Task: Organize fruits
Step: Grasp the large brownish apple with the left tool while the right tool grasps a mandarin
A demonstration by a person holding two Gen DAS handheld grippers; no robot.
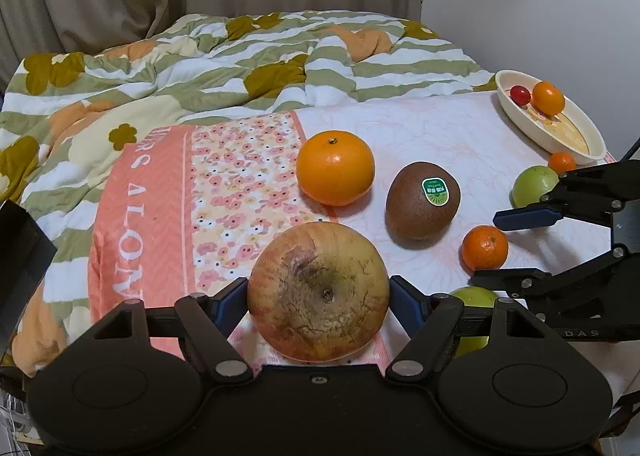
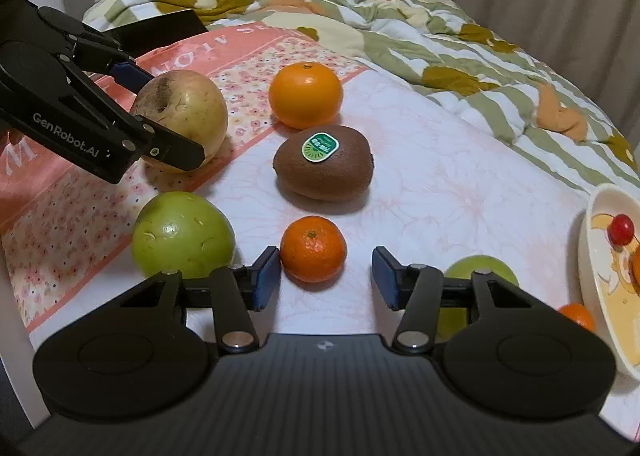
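On a bed spread with a white and pink floral cloth, my left gripper is clamped on a russet-skinned apple, its blue pads pressed against the fruit's two sides at the near left of the scene. The right wrist view shows the same grip side-on, the apple resting on the pink patterned strip of the cloth.

My right gripper stands with jaws apart around a small mandarin: the left pad looks to be at or just beside the peel, while the right pad is clear of it with a visible gap, so nothing is gripped.

Beyond the mandarin lies a kiwi with a green sticker, and farther still a large orange. A green apple sits just left of the right gripper's left finger; a second green fruit is partly hidden behind its right finger.

At the far right edge stands a cream oval dish holding a small red fruit and a small orange one. Another small orange fruit lies on the cloth just near the dish. A rumpled green-striped quilt fills the far side of the bed.
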